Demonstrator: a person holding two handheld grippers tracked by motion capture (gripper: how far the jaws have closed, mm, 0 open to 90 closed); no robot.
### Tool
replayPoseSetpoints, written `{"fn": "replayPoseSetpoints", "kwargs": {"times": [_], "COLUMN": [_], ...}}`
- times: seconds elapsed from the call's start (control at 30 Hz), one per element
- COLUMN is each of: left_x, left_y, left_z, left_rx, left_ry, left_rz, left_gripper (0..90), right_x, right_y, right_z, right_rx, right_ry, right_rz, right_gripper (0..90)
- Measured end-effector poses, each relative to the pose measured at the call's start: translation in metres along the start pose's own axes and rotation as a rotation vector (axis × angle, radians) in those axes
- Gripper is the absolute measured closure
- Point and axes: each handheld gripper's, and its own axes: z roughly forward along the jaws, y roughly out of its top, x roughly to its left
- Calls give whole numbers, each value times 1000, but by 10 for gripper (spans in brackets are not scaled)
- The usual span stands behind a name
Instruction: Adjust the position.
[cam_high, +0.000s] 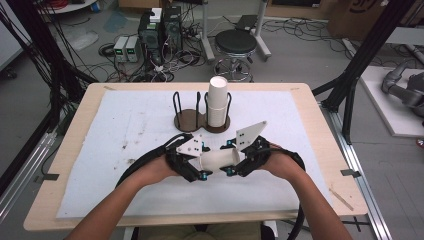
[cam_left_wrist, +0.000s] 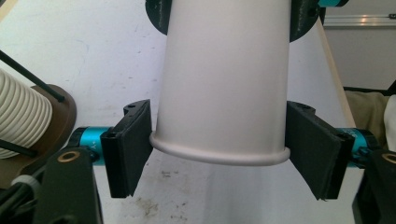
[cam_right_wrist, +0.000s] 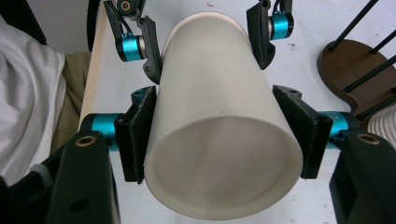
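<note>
A white paper cup (cam_high: 218, 159) lies on its side, held in the air between my two grippers over the front middle of the white mat (cam_high: 125, 130). My left gripper (cam_high: 202, 166) is shut on the rolled-rim end of the cup (cam_left_wrist: 224, 93), and its pads (cam_left_wrist: 130, 149) press both sides of that end. My right gripper (cam_high: 235, 161) is shut on the other end of the cup (cam_right_wrist: 219, 116), where I look into its recessed round face. The left gripper (cam_right_wrist: 205, 37) shows at the far end in the right gripper view.
Behind the grippers stands a brown two-slot wire cup holder (cam_high: 189, 120). Its right slot holds a tall stack of white cups (cam_high: 217, 102), and its left slot has none. A stool (cam_high: 235, 42) and electronics sit on the floor beyond the table's far edge.
</note>
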Motion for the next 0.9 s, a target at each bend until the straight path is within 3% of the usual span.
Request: {"fn": "replayPoseSetpoints", "kwargs": {"times": [0.23,0.4,0.73,0.9], "left_x": [0,0,2,1], "left_y": [-7,-16,-37,-44], "left_z": [-1,-6,-11,-14], "left_rx": [-105,-176,-324,-391], "left_ry": [-13,-10,34,46], "left_rz": [-52,-81,-180,-203], "left_gripper": [196,185,175,173], "right_x": [0,0,-2,-2], "right_y": [-3,-7,-17,-23], "right_z": [-4,-10,-25,-25], "right_rx": [-25,-73,-183,-208], "right_ry": [11,5,-26,-39], "right_rz": [27,60,108,128], "right_gripper": [342,343,344,344]}}
